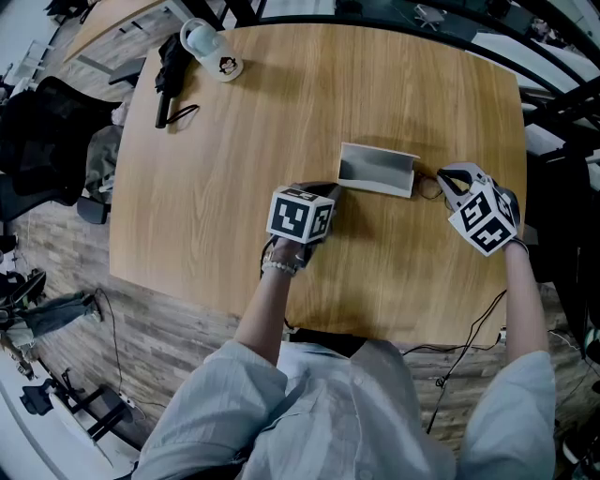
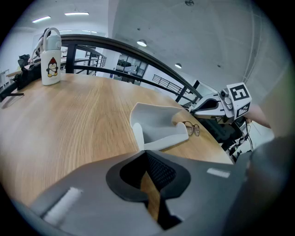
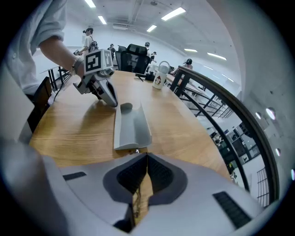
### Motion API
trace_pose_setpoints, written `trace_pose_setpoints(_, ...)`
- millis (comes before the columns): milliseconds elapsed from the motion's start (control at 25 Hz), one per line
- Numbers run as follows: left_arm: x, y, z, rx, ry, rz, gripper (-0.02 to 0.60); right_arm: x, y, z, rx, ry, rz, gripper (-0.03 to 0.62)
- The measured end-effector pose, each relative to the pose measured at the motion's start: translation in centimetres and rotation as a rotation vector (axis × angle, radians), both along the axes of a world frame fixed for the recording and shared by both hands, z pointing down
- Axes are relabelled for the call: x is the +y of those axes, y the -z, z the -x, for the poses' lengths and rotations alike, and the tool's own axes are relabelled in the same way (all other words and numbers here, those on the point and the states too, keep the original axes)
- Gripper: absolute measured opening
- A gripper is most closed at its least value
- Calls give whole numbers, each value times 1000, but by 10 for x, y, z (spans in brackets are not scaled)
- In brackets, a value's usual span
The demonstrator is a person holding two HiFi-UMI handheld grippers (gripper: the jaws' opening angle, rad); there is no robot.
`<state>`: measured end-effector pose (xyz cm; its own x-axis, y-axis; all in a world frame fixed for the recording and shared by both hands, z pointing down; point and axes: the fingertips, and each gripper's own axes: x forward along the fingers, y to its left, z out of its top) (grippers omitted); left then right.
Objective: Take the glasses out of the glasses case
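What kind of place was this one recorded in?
Probably an open-plan office or lab: a wooden table, black office chairs beyond it, ceiling strip lights and a black railing beside the table.

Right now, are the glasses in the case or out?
Out. The glasses show just past the open case's end, and its hollow looks empty.

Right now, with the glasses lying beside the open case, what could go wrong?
1. The right hand-held gripper is shut on what looks like a thin wire part of the glasses. With so little to grip, they could slip, swing or bend.
2. The glasses sit right at the end of the open glasses case, so they may snag its wall.
3. The left hand-held gripper is shut beside the glasses case and is not clamping it, so a snag could drag it.
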<state>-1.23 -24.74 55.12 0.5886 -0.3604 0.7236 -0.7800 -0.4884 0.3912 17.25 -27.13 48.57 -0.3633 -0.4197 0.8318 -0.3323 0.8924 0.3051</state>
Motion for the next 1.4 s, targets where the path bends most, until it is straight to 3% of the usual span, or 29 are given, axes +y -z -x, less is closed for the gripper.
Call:
trace_pose_setpoints(200, 0, 0, 0, 1, -1, -1, 5, -21, 12, 14, -4, -14, -53, 2)
trace_pose_setpoints(560, 0, 1, 0, 1, 0, -2, 5, -43, 5, 37, -8, -18, -60, 2)
trace_pose_setpoints(1400, -1, 0, 0, 3, 1, 4, 5, -17, -1, 49, 33, 50, -76, 0)
